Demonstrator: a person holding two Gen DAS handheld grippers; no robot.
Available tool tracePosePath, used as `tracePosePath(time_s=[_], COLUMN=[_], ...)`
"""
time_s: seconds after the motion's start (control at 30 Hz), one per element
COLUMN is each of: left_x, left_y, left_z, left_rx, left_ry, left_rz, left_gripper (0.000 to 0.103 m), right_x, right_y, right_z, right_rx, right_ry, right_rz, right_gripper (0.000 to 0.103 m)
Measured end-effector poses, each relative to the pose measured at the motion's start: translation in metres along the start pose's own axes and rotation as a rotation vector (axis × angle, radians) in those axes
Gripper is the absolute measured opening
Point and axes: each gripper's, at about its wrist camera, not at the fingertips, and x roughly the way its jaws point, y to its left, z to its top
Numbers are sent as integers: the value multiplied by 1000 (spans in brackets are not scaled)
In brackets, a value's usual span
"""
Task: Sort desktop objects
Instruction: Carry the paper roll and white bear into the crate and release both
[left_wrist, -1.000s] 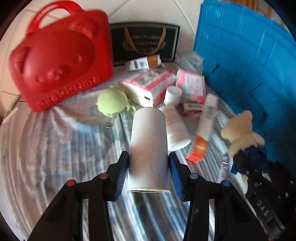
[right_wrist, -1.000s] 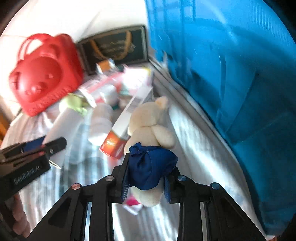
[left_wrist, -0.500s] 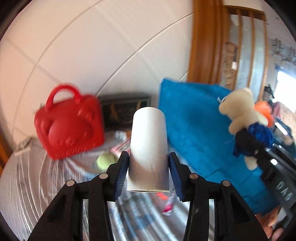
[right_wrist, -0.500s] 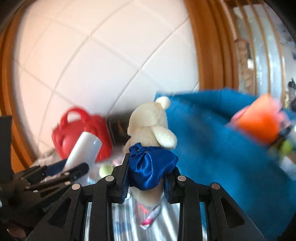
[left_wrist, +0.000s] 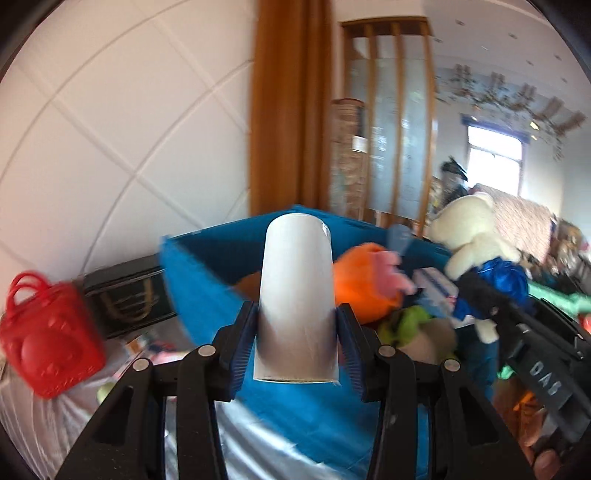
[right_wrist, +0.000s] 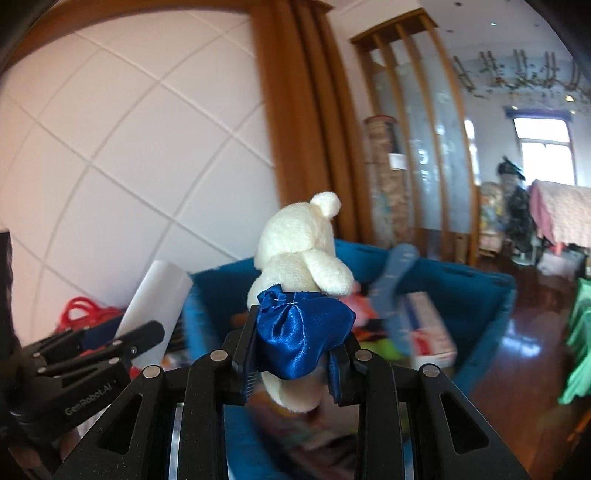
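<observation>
Left gripper (left_wrist: 297, 343) clamped on the white paper roll (left_wrist: 297, 302), upright between the blue pads; right gripper (right_wrist: 291, 358) clamped on the cream teddy bear (right_wrist: 299, 251) at its blue satin skirt (right_wrist: 301, 339). Both held in the air at the near rim of the blue bin (left_wrist: 207, 284), its open top crowded with an orange plush (left_wrist: 364, 280), something green and a red-and-white box (right_wrist: 424, 325); only the air above the rim free. Beside the bin's left wall, on the striped cloth (left_wrist: 48, 417) of the desk, the red bear-face bag (left_wrist: 48, 343) and behind it the black gift bag (left_wrist: 125, 295) against the tiled wall (left_wrist: 110, 129). From the left wrist alone: desk edge, both bags, the bear seen side-on in the other gripper at right. From the right wrist alone: the bin's far right corner, wooden floor (right_wrist: 517, 350) beyond, a blue flat tool (right_wrist: 395, 288) tilted over the contents, blurred. Against a second ago: both loads up off the cloth, where roll and bear lay among the clutter, and now level with the bin's top; grip on each unchanged.
</observation>
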Motion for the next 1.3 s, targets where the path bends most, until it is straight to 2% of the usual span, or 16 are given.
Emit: tracePosePath(time_s=[0.17,0.3,0.47,0.8,0.83,0.87,0.9,1.03,1.1,1.17,1.3], left_x=[31,48,67,72,71,70,69,66,64,59,47], left_y=[-42,-59,-65,-66,-66,-67,-66,-60,-56,-52,-43], left_z=[9,8,7,5,5,5,6,7,8,7,6], left_rx=[65,96,93,71,72,75,77,56,39,29,20], left_ry=[41,84,137,148,144,139,131,119,111,95,74], left_rz=[-44,-42,-39,-19,-13,-8,8,23,28,32,25], left_gripper=[43,43,43,44,48,49,54,70,76,78,78], right_x=[16,29,47,56,55,54,53,46,46,44,36], right_y=[-29,-43,-53,-71,-72,-73,-73,-77,-81,-85,-80], right_z=[0,-1,-7,-14,-14,-14,-14,-12,-10,-7,-3], right_rx=[18,12,8,7,7,11,14,21,25,34,24], right_ry=[31,70,138,194,194,192,189,171,164,151,120], right_rz=[-47,-72,-62,-65,-62,-60,-55,-75,-80,-81,-87], right_gripper=[29,29,29,35,41,55,62,78,87,100,103])
